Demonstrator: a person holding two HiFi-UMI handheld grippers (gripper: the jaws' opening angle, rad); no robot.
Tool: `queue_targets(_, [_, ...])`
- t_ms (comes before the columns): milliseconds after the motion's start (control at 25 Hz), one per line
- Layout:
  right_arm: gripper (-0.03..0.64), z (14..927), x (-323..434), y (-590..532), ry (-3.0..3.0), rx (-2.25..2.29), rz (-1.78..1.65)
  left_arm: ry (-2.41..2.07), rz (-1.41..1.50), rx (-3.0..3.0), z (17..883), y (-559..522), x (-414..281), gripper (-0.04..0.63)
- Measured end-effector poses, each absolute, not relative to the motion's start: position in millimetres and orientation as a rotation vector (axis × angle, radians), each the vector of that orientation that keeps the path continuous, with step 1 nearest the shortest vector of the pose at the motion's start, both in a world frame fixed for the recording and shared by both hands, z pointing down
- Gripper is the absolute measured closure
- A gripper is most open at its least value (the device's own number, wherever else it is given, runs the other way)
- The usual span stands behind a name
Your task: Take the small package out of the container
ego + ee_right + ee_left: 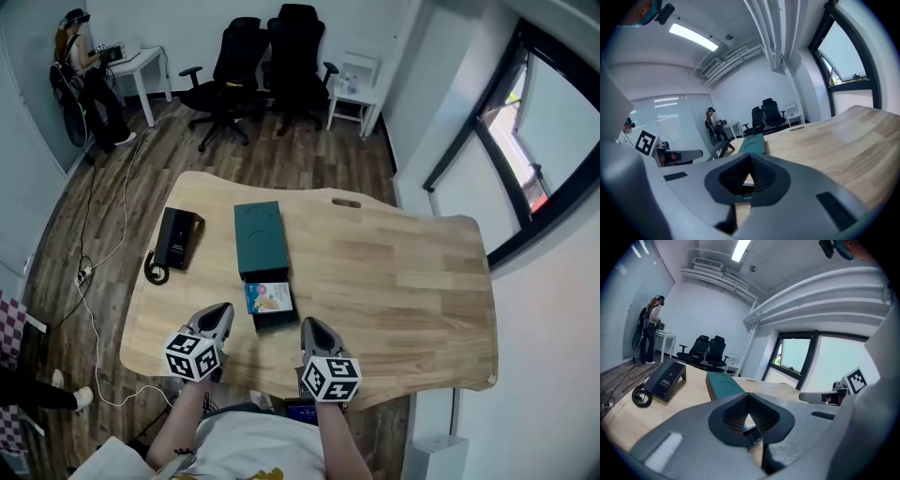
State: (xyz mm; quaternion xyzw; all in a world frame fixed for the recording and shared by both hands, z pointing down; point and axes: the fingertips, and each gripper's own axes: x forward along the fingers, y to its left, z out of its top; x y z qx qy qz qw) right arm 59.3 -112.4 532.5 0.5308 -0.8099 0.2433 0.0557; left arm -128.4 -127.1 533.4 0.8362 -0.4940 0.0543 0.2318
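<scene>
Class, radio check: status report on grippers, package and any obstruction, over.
Left gripper and right gripper shut, empty, short of container. Package in its open drawer. Nothing in the way.

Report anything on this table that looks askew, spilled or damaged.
Nothing spilled or damaged. The only oddity: the green container stands open, its dark drawer slid out toward the near edge, small package exposed inside.

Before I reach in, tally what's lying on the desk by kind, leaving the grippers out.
Teal box: 1
Black tray: 1
Small colourful package, lying in the tray: 1
Black device with coiled cord: 1
Total: 4
</scene>
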Motion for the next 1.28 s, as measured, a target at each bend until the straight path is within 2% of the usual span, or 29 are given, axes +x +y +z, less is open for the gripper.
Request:
queue_targets(480, [0.614, 531.7, 68.7, -145.9, -2.403, 1.688, 0.663, -1.339, 0.159, 2.309, 535.4, -180.6, -128.6, 0.594])
queue_targets(760, [0.614, 542.5, 67.6, -159.8, -2.436, 1.641, 0.760, -1.292, 0.194, 2.319, 538.0, -183.9, -120.7, 0.594])
queue_targets(1280, [0.614, 590.8, 51.6, -157.4, -2.407, 1.460, 0.785, -1.313, 0.262, 2.169, 596.3, -167.7, -131.4, 0.594])
